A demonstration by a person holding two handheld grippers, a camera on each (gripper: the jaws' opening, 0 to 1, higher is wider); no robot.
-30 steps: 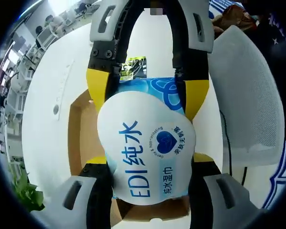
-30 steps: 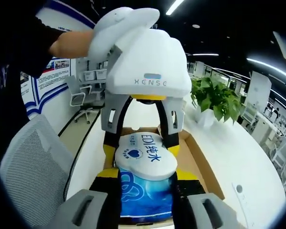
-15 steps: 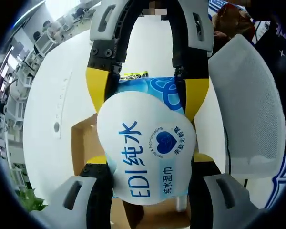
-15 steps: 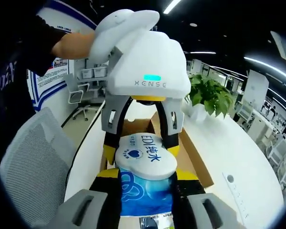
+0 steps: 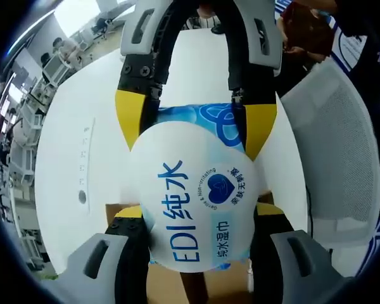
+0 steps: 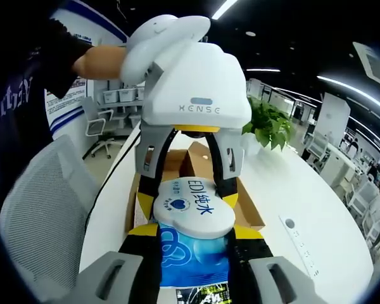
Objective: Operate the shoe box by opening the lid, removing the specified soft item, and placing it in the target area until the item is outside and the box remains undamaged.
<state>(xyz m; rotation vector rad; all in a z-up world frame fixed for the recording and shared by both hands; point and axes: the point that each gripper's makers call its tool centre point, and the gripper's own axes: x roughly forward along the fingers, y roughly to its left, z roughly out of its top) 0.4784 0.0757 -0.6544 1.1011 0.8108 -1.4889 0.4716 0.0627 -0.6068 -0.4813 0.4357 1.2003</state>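
Left gripper view first: the wet-wipes pack (image 5: pixel 196 202) sits mid-frame, pinched from below by the left gripper (image 5: pixel 196 218) and from the top of the frame by the right gripper (image 5: pixel 196 123), both sets of jaws closed on it. A second ago the brown shoe box (image 5: pixel 177 288) spread across the middle left behind the pack; now just a strip shows at the bottom edge, and the white surface (image 5: pixel 82 145) takes up what lies behind. To my eye the pack is being carried clear of the box, so the removal looks done.

Right gripper view: the same pack (image 6: pixel 193 218) is low in the centre, clamped between the right gripper (image 6: pixel 194 253) and the left gripper (image 6: pixel 193 190) coming down from above. The box (image 6: pixel 244 202), lid open, has slid back and shrunk behind them, seemingly undamaged. What remains, I'd say, is setting the pack down on the surface (image 6: pixel 285 190).
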